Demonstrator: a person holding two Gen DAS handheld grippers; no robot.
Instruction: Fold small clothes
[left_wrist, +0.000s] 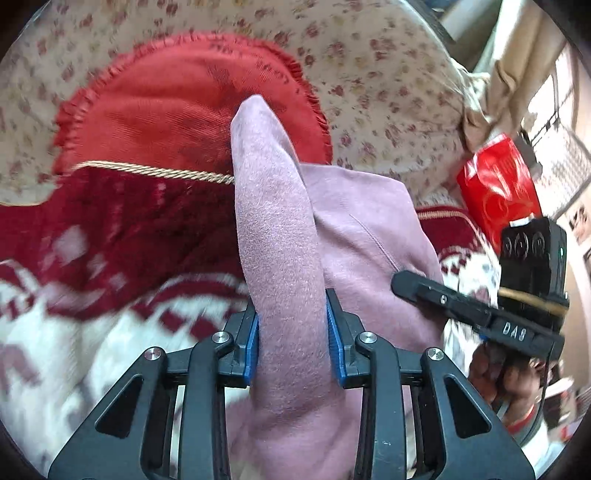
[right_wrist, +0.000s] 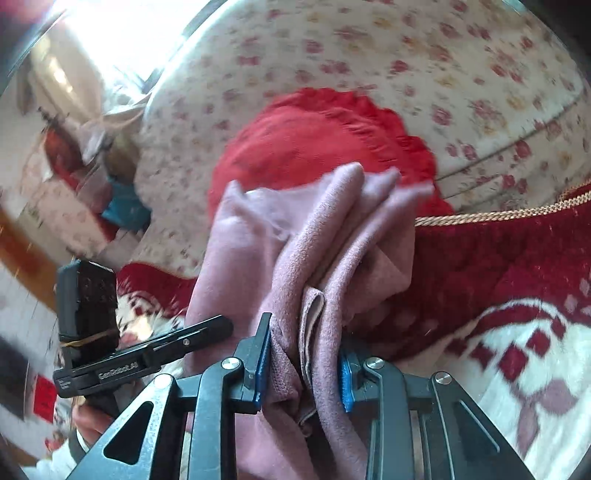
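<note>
A mauve garment (left_wrist: 284, 229) is pinched by the left gripper (left_wrist: 291, 345) and right gripper (right_wrist: 304, 360) above a red patterned blanket (left_wrist: 122, 229).

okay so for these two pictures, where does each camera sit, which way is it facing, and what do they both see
Left wrist view: sits on the left tool, looks forward and down along its fingers at the pink garment clamped between them; the right tool and the hand holding it show at right.
Right wrist view: sits on the right tool, facing the bunched pink garment it grips; the left tool and a hand show at left.
Shared: the garment, the red cushion, the floral cover, the red-and-white blanket.
</note>
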